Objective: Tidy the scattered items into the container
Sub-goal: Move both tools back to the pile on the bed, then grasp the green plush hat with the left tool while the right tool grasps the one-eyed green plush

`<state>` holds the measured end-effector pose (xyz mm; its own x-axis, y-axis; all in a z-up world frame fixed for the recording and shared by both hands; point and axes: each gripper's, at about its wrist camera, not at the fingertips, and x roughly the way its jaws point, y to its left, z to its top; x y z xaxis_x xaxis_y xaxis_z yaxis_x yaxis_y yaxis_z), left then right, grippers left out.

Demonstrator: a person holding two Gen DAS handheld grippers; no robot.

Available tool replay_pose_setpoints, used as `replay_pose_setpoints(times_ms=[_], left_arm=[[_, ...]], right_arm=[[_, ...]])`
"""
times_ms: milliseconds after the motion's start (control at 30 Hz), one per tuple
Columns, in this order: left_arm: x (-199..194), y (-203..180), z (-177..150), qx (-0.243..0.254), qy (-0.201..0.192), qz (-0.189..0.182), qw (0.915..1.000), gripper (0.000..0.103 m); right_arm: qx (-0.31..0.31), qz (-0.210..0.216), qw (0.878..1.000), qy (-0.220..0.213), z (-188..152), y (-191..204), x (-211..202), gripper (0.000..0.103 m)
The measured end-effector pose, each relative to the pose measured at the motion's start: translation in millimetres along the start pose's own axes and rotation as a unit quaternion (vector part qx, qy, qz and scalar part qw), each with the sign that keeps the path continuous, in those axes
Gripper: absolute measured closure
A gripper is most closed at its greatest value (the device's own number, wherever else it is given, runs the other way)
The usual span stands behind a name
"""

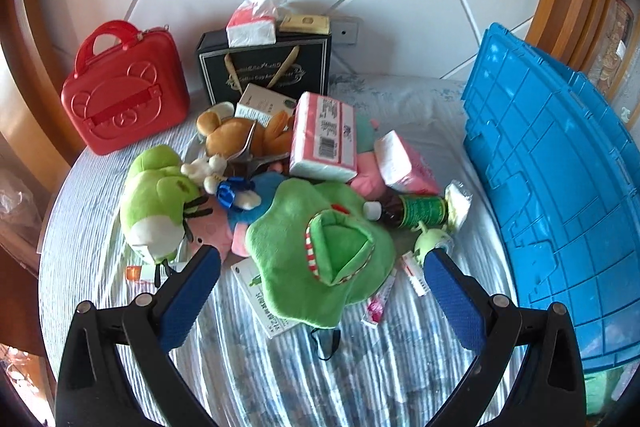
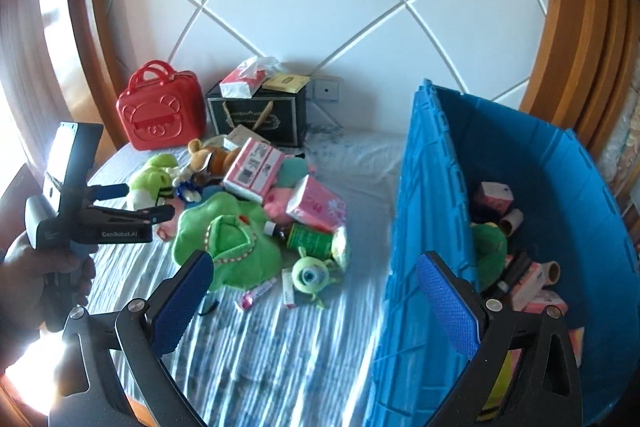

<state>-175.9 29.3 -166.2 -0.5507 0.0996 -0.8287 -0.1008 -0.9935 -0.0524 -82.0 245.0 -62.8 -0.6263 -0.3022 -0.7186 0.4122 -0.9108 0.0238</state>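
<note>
Currently both claws are released and empty. Left gripper (image 1: pixel 322 263) hovers over the pile on the bed (image 1: pixel 280 379), jaws straddling the green croc plush (image 1: pixel 316 255), which lies dead ahead and just below it, mouth opening facing the claw, body spread flat, no clear long axis. Left is clearly nearer; it also shows in the right view (image 2: pixel 138 201), at the pile's left edge. Right gripper (image 2: pixel 316 279) sits further back, aimed between the pile and the blue crate (image 2: pixel 424 211). Crate stands right of the pile, lid up, already holding boxes, cardboard tubes and a green plush. Bottle (image 1: pixel 412 213) lies on its side, cap toward the croc.
</note>
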Motion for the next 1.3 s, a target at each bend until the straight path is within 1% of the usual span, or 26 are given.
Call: replay_pose_setpoints(times_ms=[100, 233, 333, 433, 567, 633, 700, 767, 800, 833, 867, 900, 933, 1000, 1133, 1200, 1300], left_arm=[[25, 17, -15, -0.013, 0.026, 0.002, 0.9996, 0.000], [61, 35, -33, -0.036, 0.062, 0.001, 0.9974, 0.000], [89, 44, -42, -0.058, 0.085, -0.008, 0.9947, 0.000], [114, 50, -46, -0.083, 0.099, -0.019, 0.9915, 0.000], [144, 57, -51, -0.122, 0.117, -0.037, 0.9848, 0.000], [155, 55, -52, -0.132, 0.124, -0.045, 0.9824, 0.000], [162, 48, -51, -0.131, 0.125, -0.053, 0.9820, 0.000], [164, 38, -50, -0.120, 0.119, -0.065, 0.9834, 0.009], [163, 31, -49, -0.109, 0.115, -0.070, 0.9848, 0.024], [161, 24, -48, -0.096, 0.108, -0.071, 0.9869, 0.042], [157, 18, -48, -0.083, 0.100, -0.076, 0.9887, 0.053], [153, 13, -48, -0.072, 0.093, -0.085, 0.9895, 0.080], [149, 9, -49, -0.064, 0.088, -0.091, 0.9899, 0.089], [143, 7, -49, -0.056, 0.079, -0.098, 0.9904, 0.090], [127, 17, -53, -0.066, 0.062, -0.123, 0.9883, 0.091], [118, 23, -53, -0.065, 0.053, -0.129, 0.9881, 0.091], [109, 29, -53, -0.067, 0.046, -0.132, 0.9880, 0.091]], right_arm=[[-0.006, 0.005, 1.000, 0.024, -10, 15, 28, 0.000], [-0.001, 0.008, 0.999, 0.053, -25, 26, 65, 0.000], [0.006, 0.008, 0.997, 0.078, -37, 30, 96, 0.000], [0.008, 0.004, 0.995, 0.098, -47, 30, 122, 0.000], [0.010, -0.001, 0.993, 0.119, -57, 29, 150, 0.000], [0.010, -0.004, 0.992, 0.127, -61, 27, 162, 0.000], [0.013, -0.005, 0.991, 0.133, -64, 26, 174, 0.000], [0.014, -0.010, 0.990, 0.137, -67, 25, 186, 0.000], [0.015, -0.013, 0.990, 0.139, -68, 25, 193, 0.000], [0.018, -0.016, 0.990, 0.141, -70, 23, 201, 0.000], [0.024, -0.019, 0.989, 0.143, -71, 22, 208, 0.000], [0.029, -0.023, 0.989, 0.145, -72, 19, 216, 0.000], [0.035, -0.028, 0.988, 0.145, -73, 17, 224, 0.000], [0.050, -0.039, 0.988, 0.143, -73, 11, 238, 0.000], [0.080, -0.052, 0.984, 0.148, -74, -2, 269, 0.000], [0.095, -0.053, 0.982, 0.152, -75, -7, 284, 0.000], [0.103, -0.055, 0.980, 0.164, -78, -10, 306, 0.000]])
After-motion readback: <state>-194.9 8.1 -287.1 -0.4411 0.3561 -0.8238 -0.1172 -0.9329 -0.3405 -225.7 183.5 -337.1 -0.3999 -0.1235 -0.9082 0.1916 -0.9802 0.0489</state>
